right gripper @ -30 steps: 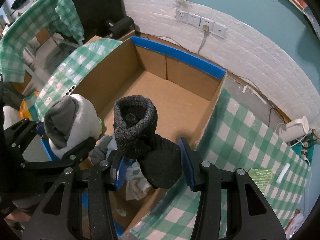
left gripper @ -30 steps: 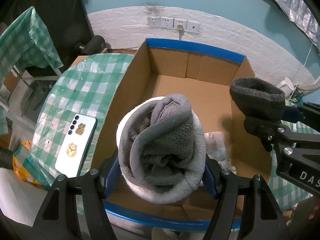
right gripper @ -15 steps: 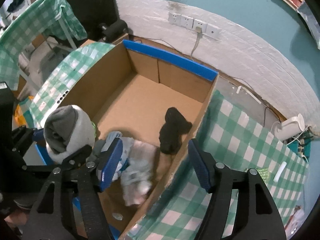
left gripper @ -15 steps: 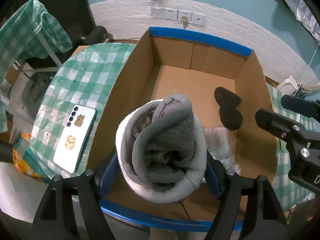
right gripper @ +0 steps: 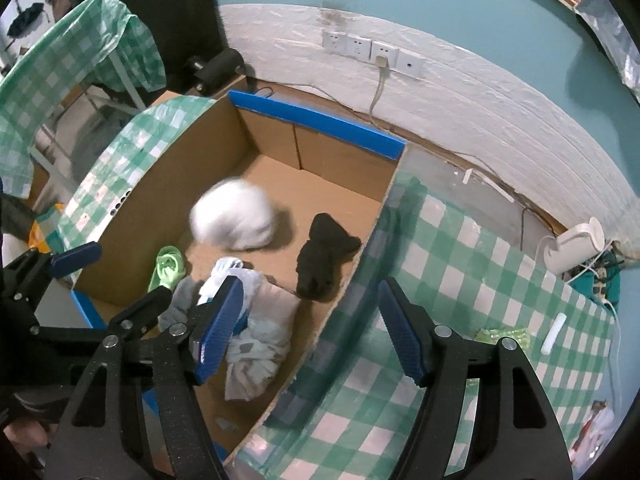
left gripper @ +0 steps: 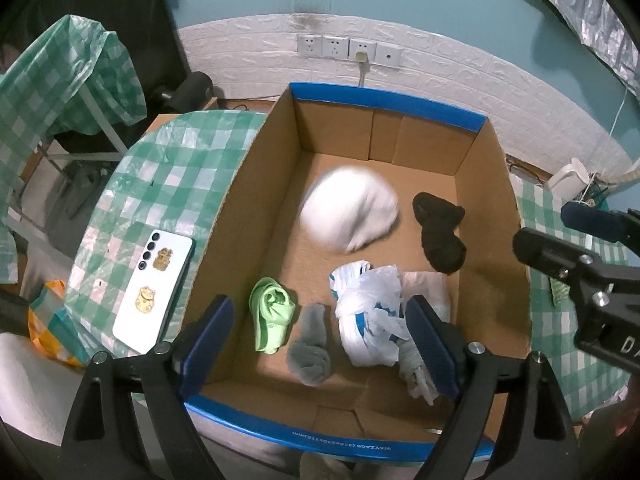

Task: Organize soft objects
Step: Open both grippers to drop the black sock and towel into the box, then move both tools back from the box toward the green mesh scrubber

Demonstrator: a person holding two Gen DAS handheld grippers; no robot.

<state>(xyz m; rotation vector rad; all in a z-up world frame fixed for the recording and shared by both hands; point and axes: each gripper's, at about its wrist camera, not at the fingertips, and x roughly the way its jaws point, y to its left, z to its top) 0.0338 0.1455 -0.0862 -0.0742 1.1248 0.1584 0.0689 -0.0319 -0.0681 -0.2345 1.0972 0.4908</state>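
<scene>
White sock bundle (left gripper: 350, 209) blurred on cardboard box (left gripper: 384, 100) floor, ahead of left gripper (left gripper: 320, 344); fingers spread, nothing held. Right gripper (right gripper: 310, 328) likewise spread, empty.

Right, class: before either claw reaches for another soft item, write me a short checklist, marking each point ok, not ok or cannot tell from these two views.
1. Left claw open and empty: ok.
2. Right claw open and empty: ok.
3. Fluffy white rolled bundle settled in the blue-rimmed cardboard box: cannot tell, it is motion-blurred.
4. Black knitted sock lying inside the box: ok.
5. Lime-green rolled cloth and grey sock inside the box: ok.
6. White smartphone apart from the claws, on the green checked tablecloth: ok.
</scene>
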